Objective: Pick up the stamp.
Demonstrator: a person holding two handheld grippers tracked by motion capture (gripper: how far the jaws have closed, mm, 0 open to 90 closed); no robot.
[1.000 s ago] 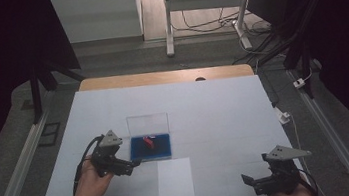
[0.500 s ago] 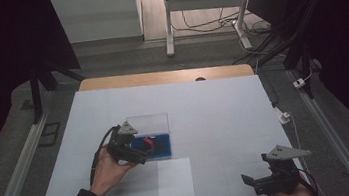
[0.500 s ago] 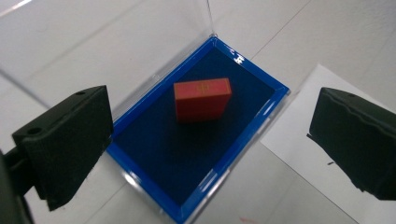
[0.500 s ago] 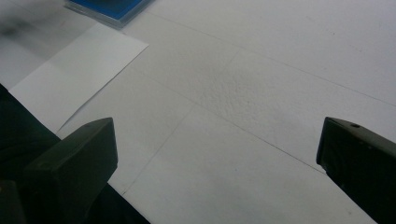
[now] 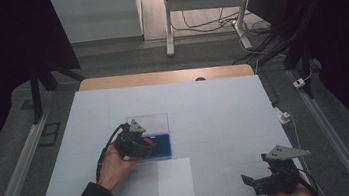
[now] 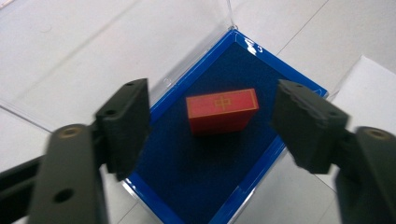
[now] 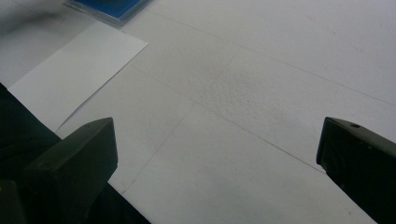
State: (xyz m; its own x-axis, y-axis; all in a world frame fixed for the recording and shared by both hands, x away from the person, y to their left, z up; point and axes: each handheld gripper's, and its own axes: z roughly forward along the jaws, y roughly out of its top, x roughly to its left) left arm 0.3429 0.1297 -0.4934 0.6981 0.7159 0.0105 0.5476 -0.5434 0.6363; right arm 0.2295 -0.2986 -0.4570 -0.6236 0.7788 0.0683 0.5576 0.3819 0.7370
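Left gripper view is showing the left tongs hanging over an open case with a blue lining, their jaws spread wide apart and gripping nothing. A small red box is lying flat near the middle of that lining, framed between the two jaws and touching neither. The case's clear lid is lying folded back on the tabletop beyond it. High view is showing the person's left hand holding these tongs just over the case, left of the tabletop's centre, with a white sheet of paper lying just in front of the case. The right tongs are sitting near the front right corner of the tabletop, well apart from the case, jaws released and holding nothing.
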